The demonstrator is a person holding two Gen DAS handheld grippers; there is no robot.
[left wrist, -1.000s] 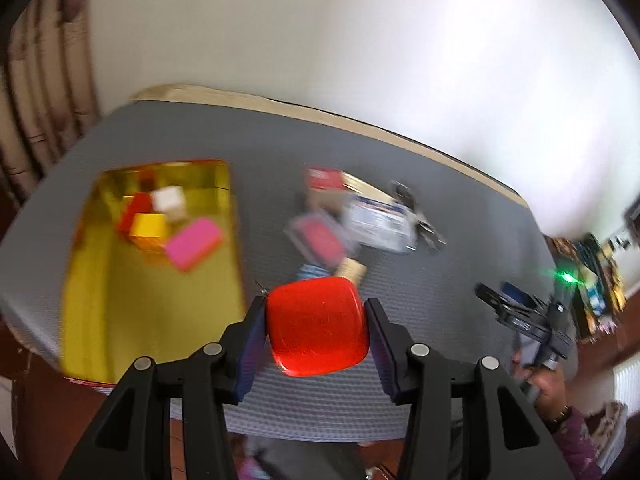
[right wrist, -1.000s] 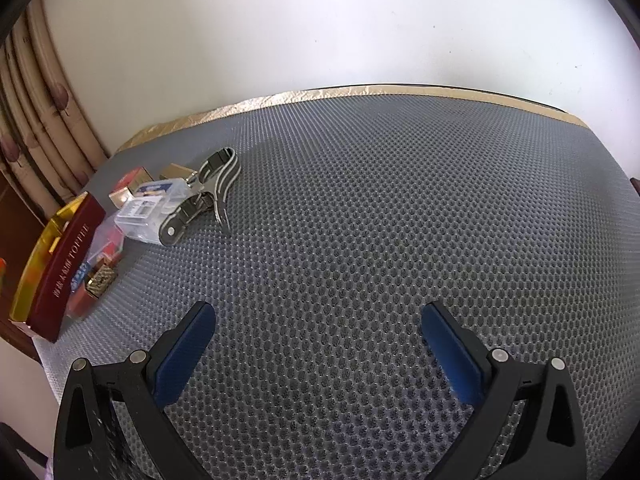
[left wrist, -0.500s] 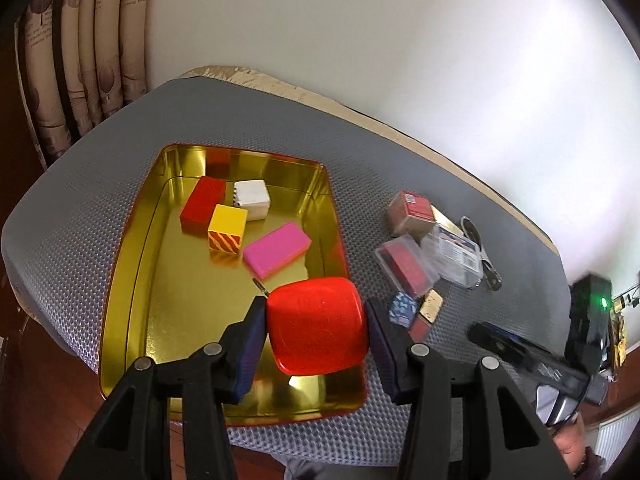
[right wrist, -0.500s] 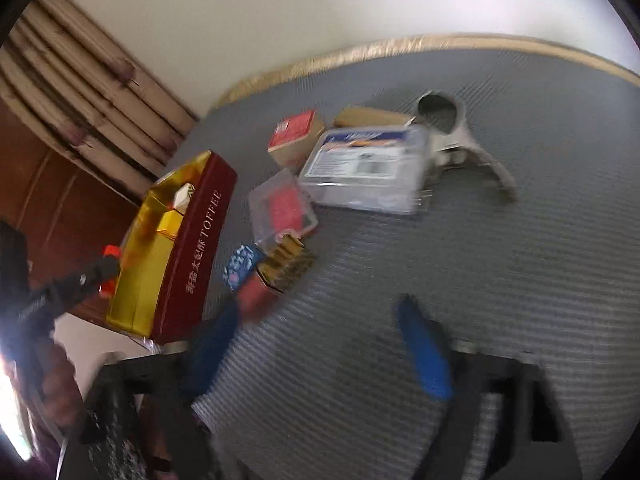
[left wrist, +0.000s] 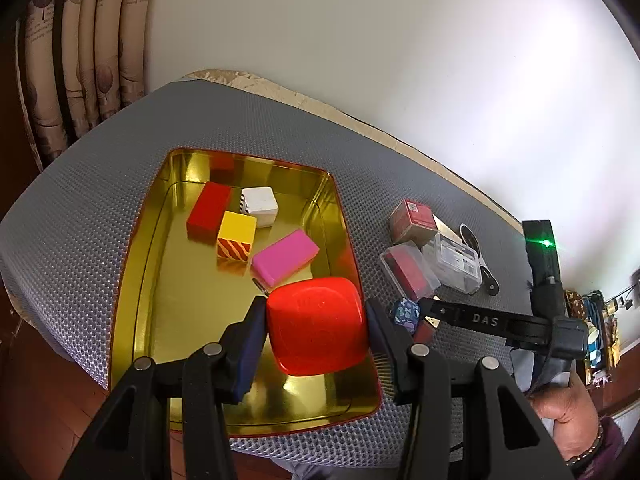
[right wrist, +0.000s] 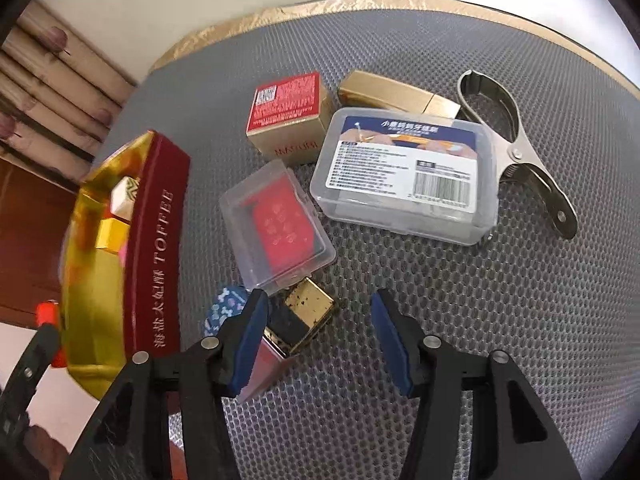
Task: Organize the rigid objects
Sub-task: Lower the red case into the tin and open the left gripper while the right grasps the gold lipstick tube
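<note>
While my left gripper clamps the red box over the tin's near corner, dropping now could clip its rim; my right gripper hangs open beside the lighter.

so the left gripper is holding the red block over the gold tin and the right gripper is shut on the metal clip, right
Not quite. The left gripper does hold the red block over the gold tin, but the right gripper is open and holds nothing. The right wrist view shows its fingers spread above the mat, near a small gold-and-black piece, with the metal clip lying apart from them.
</note>
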